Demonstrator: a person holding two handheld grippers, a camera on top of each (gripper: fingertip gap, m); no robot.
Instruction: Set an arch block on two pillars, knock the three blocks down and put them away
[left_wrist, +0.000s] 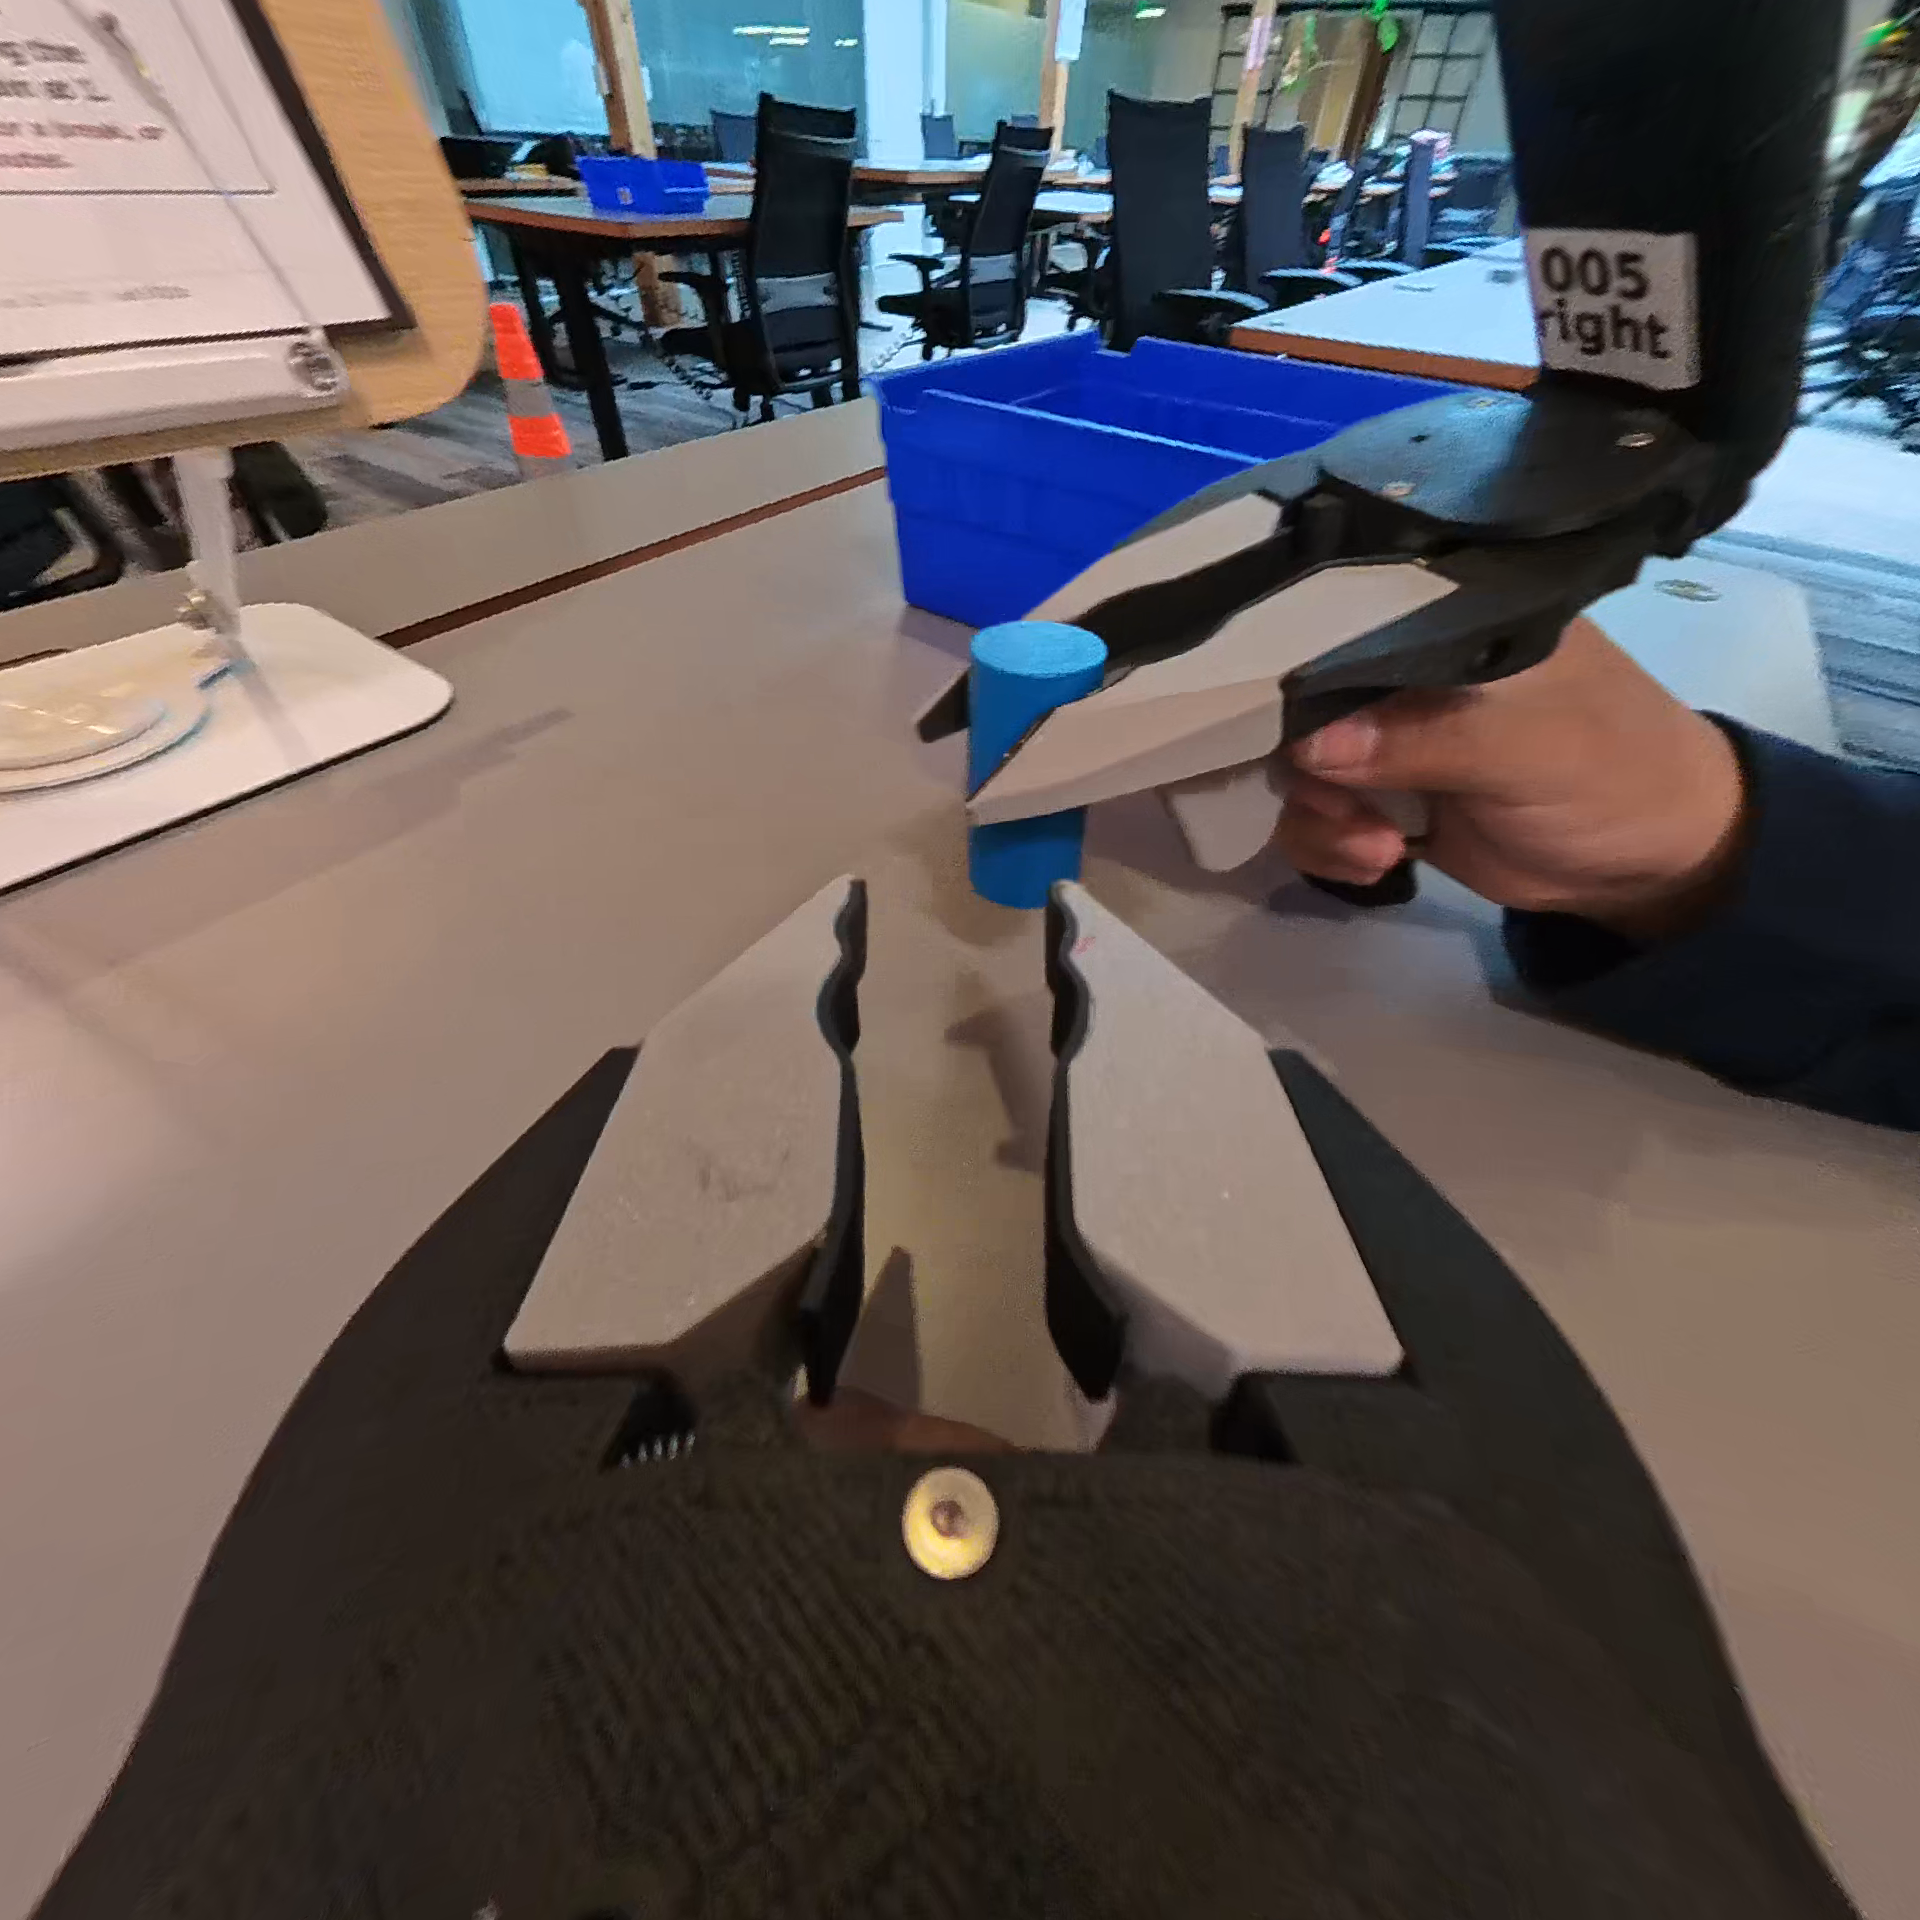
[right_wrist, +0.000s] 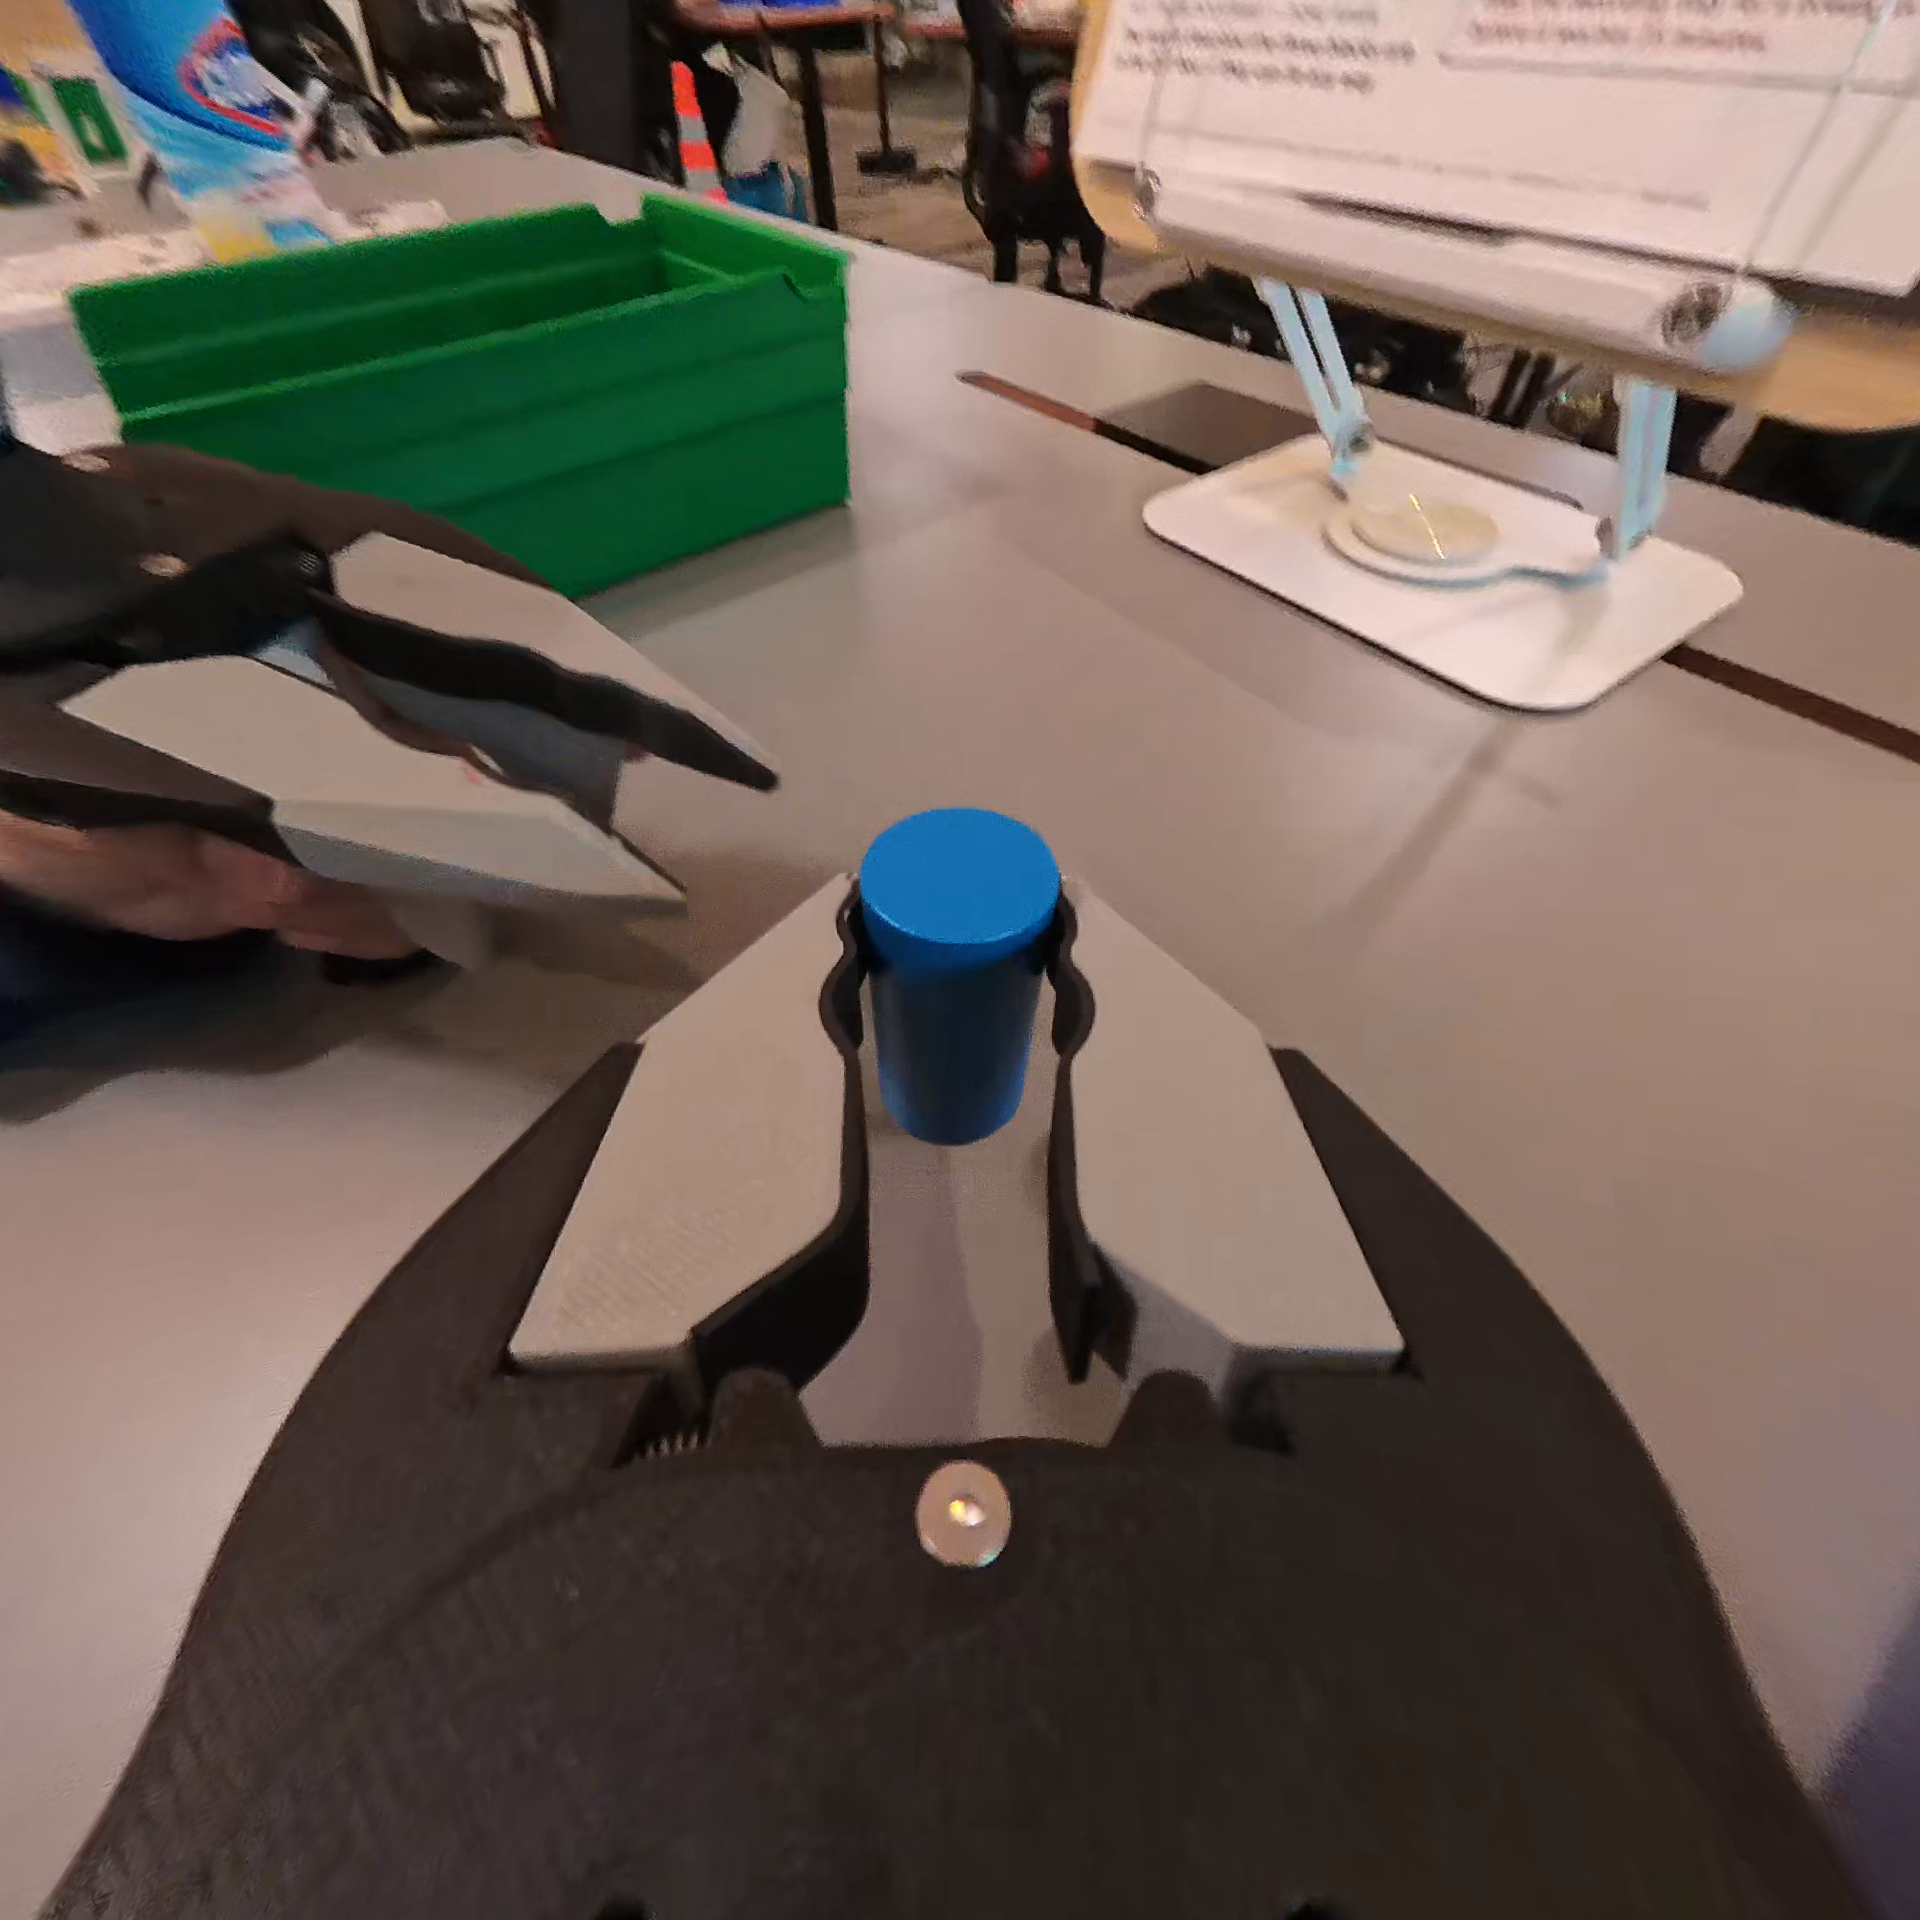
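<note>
A blue cylinder block (right_wrist: 951, 997) stands upright between the fingers of my right gripper (right_wrist: 956, 904). Both pads press on its sides near the top, so the gripper is shut on it. In the left wrist view the same cylinder (left_wrist: 1023, 862) shows in the right gripper (left_wrist: 951, 769), with its base at or just above the grey table (left_wrist: 623, 831). My left gripper (left_wrist: 956, 904) is open and empty, with bare table between its fingers. It sits just in front of the cylinder. It also shows in the right wrist view (right_wrist: 727, 836), left of the cylinder. No other block is in view.
A blue bin (left_wrist: 997, 499) stands behind the cylinder in the left wrist view. A green bin (right_wrist: 520, 457) stands at the back left in the right wrist view. A white document stand (right_wrist: 1455, 582) is at the back right. A hand (left_wrist: 1507, 790) holds the right gripper. Spacing between my two grippers at the tips: around 5 cm.
</note>
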